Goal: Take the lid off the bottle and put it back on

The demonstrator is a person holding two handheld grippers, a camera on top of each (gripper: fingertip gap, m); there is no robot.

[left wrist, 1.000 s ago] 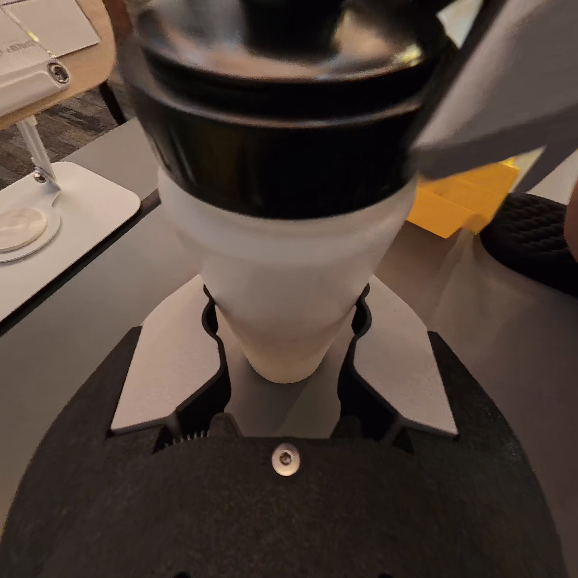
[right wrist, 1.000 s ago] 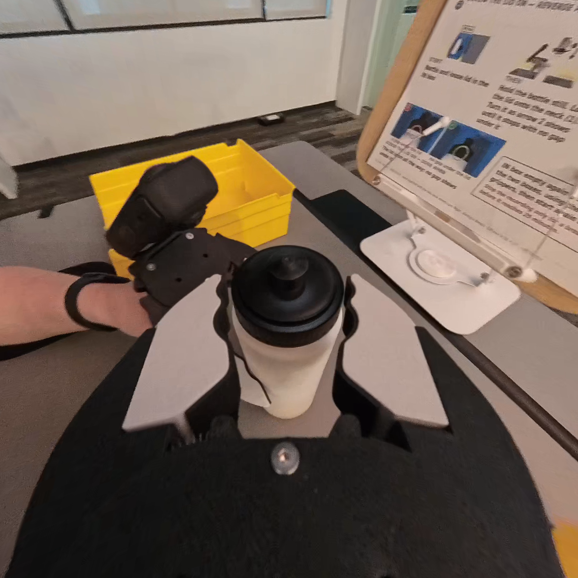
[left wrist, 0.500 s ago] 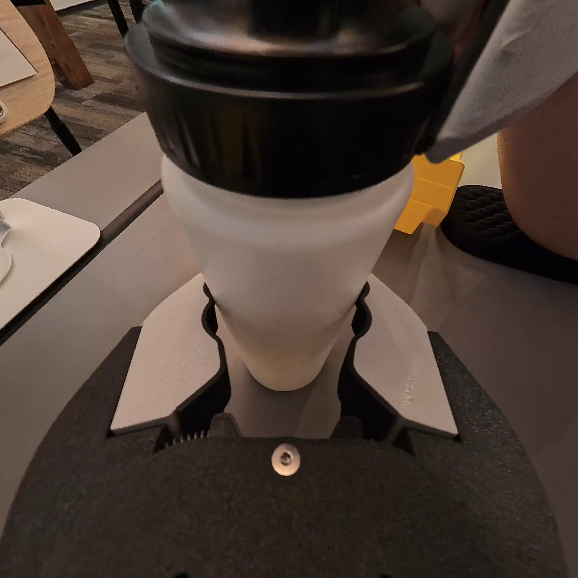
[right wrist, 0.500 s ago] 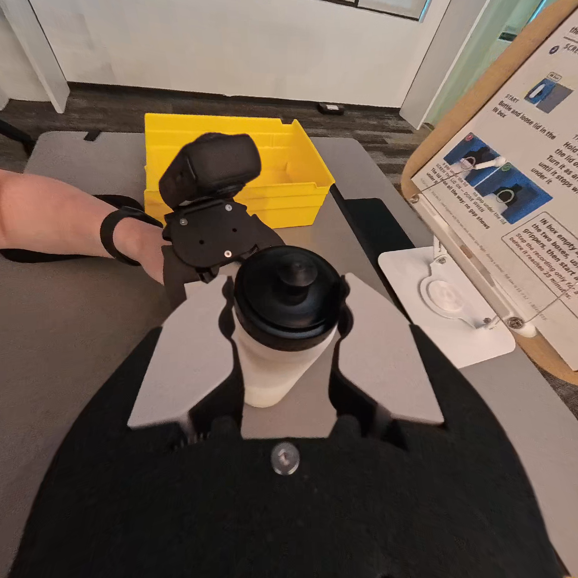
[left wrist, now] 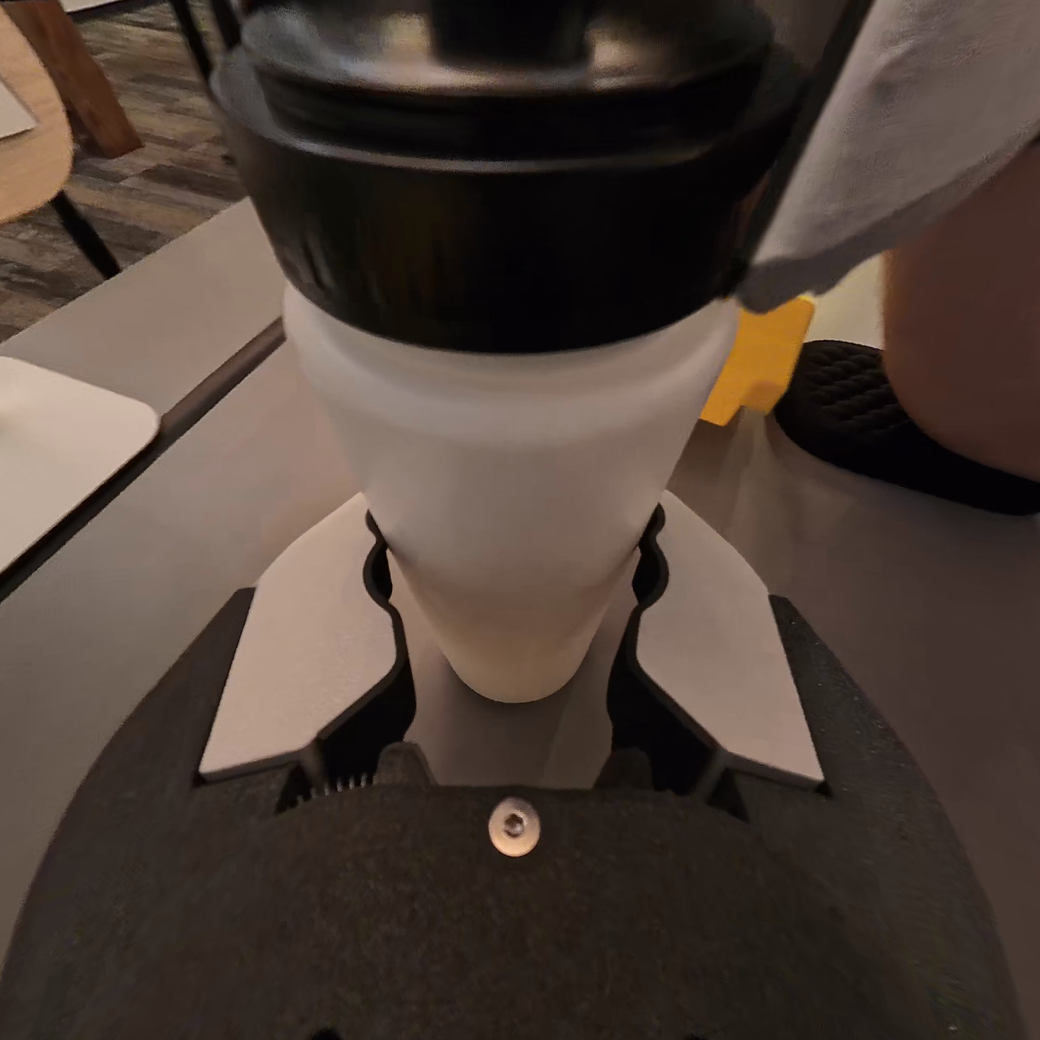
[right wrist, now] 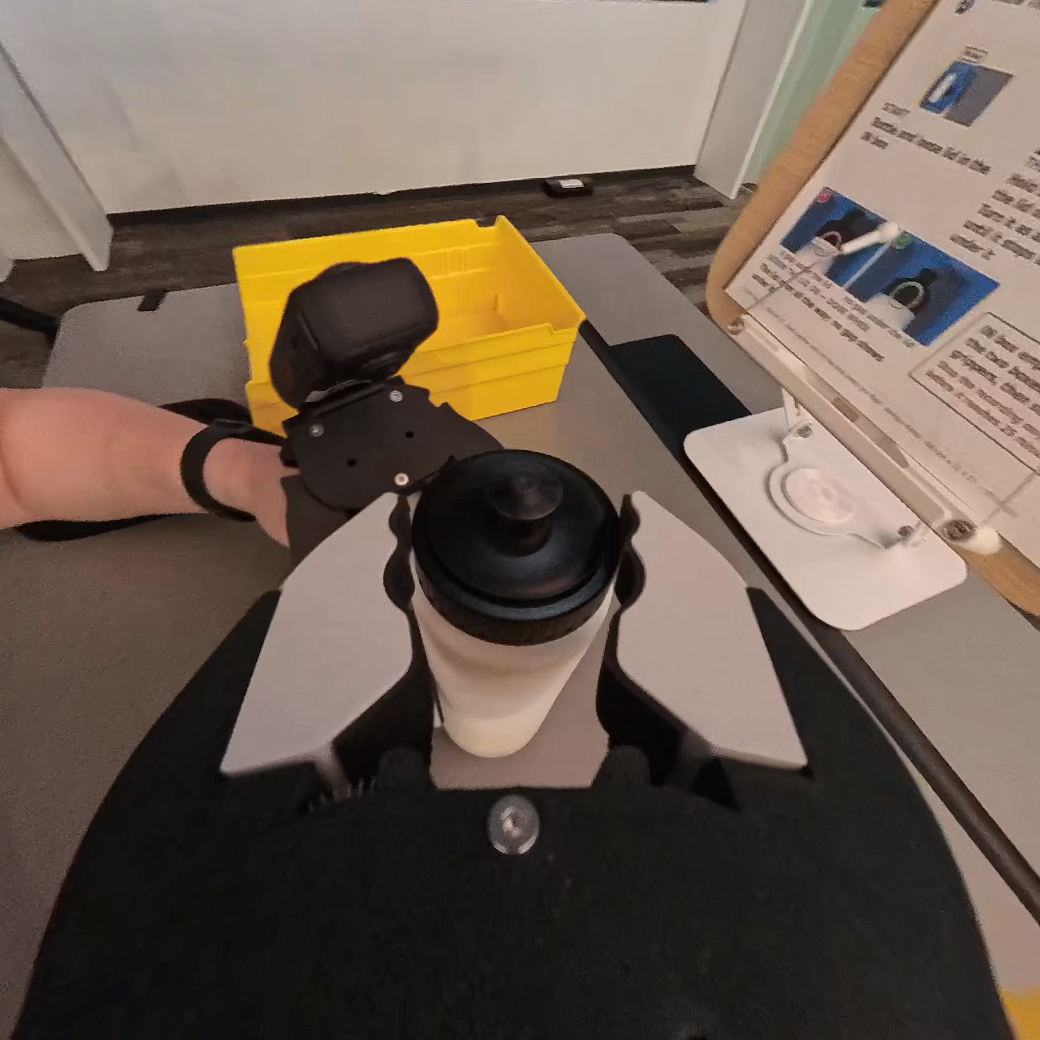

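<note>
One white bottle (right wrist: 495, 684) standing upright on the grey table (right wrist: 135, 630), one black lid (right wrist: 515, 554) on its neck with one pull spout (right wrist: 523, 498) on top. Two grippers in play, both on the same bottle. Left gripper (left wrist: 515, 554): fingers closed against the white body low down, holding it, one finger (left wrist: 315, 647) on each side; in the right wrist view its black housing (right wrist: 366, 450) sits just behind the bottle, with the person's hand (right wrist: 247, 489) and one black wristband (right wrist: 197, 478) behind that. Right gripper (right wrist: 512, 557): jaws narrow, pads flanking the lid rim on both sides and looking in contact; slight motion blur, so can't confirm clamp pressure. In the left wrist view one grey finger of the right gripper (left wrist: 900, 140) lies against the lid's (left wrist: 506, 214) side. Lid seam looks flush with the bottle shoulder, no gap visible. Background: one yellow bin (right wrist: 439, 326) behind the bottle, well apart; one instruction board (right wrist: 911, 270) on one white stand (right wrist: 816, 506) to the right; one black mat (left wrist: 900, 427) under the person's forearm.
</note>
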